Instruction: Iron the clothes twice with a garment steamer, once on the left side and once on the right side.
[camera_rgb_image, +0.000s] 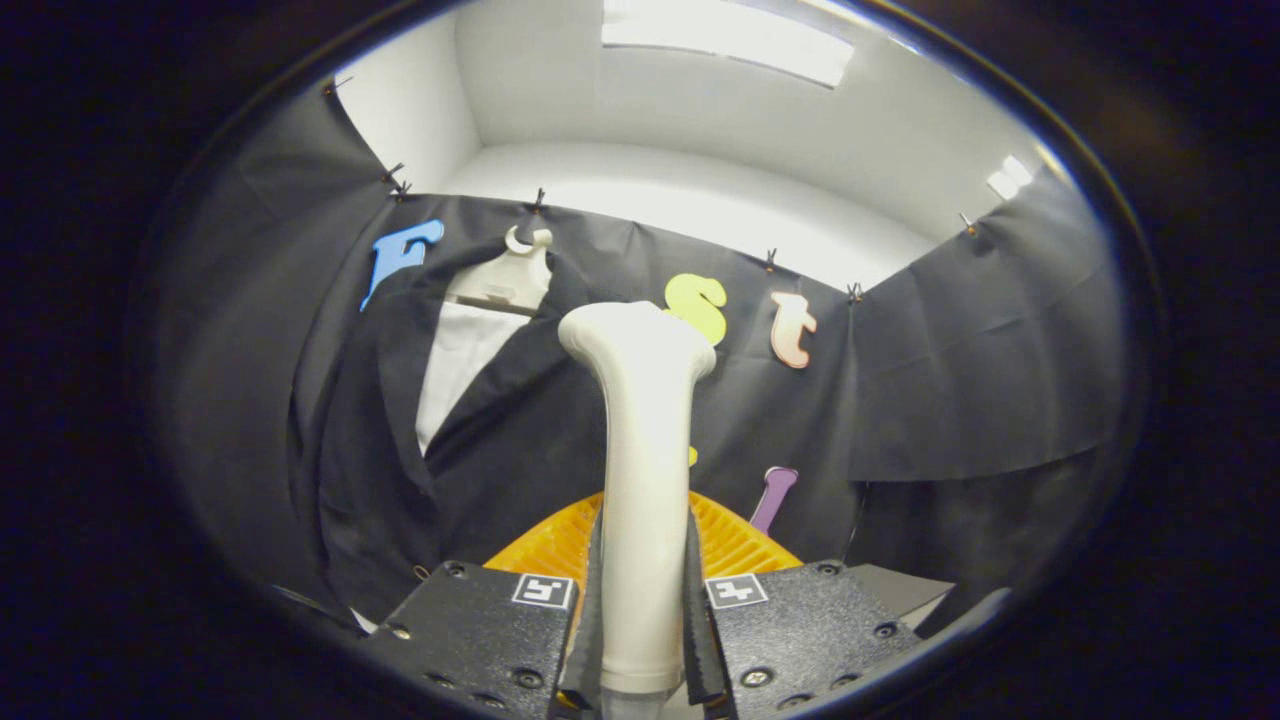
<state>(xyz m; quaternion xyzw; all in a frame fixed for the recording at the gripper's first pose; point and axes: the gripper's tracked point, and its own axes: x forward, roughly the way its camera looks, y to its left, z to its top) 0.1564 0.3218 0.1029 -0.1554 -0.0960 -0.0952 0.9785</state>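
The hand-held gripper (643, 640) is clamped on the steamer (645, 480); both fingers (592, 620) press the lower handle from 9 and 3 o'clock. The steamer stands between the fingers with its long axis upright, running toward 12 o'clock, and its flared head tops the handle, tilted slightly toward 11 o'clock. An orange ribbed basket (560, 545) lies just beyond the fingers, behind the handle. The dark jacket (470, 440) hangs on a pale hanger (510, 275) at 10 o'clock, apart from the steamer head. Judged step: carrying the steamer to the garment, no pass visibly under way. The next move calls for swinging the head toward 10 o'clock and bringing it to the jacket's left side.
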